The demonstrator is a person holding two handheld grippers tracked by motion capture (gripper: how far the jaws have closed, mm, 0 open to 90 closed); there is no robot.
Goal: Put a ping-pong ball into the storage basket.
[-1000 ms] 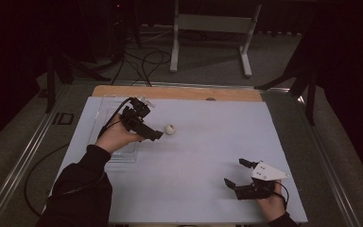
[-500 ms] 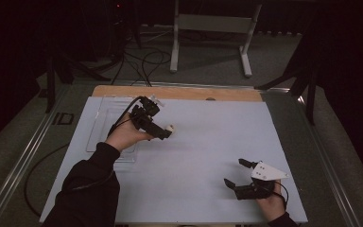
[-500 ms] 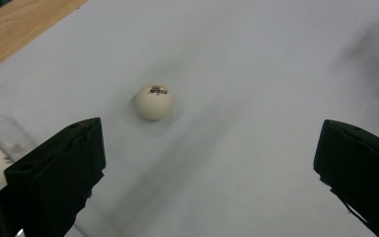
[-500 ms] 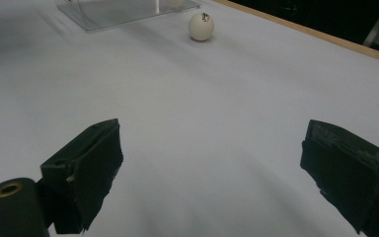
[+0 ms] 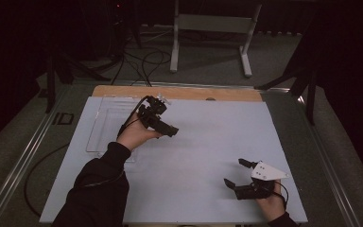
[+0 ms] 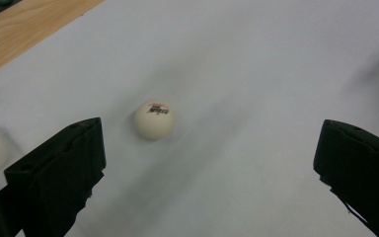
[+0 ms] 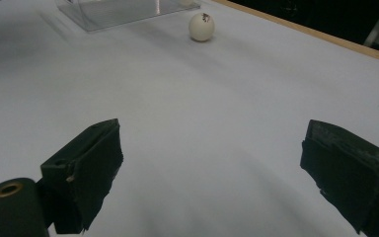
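1. Left tool [image 6: 209, 163]: jaws wide apart, grasping nothing. White ball [image 6: 153, 120] lies on the counter [image 5: 208, 142] betw. them, nearer one jaw, touching neither.
2. High view: that tool's body covers the ball.
3. Ball's red print too small to read.
4. Right tool [image 5: 238, 172]: released, near the counter's front edge, well apart from the ball.
5. Clear tray [image 5: 105, 124] at left, edges faint.

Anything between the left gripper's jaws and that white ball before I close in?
Nothing visible. In the left gripper view the ball lies on bare white table cover just ahead of the left gripper, whose jaws stand wide apart; it sits nearer the left-hand jaw.
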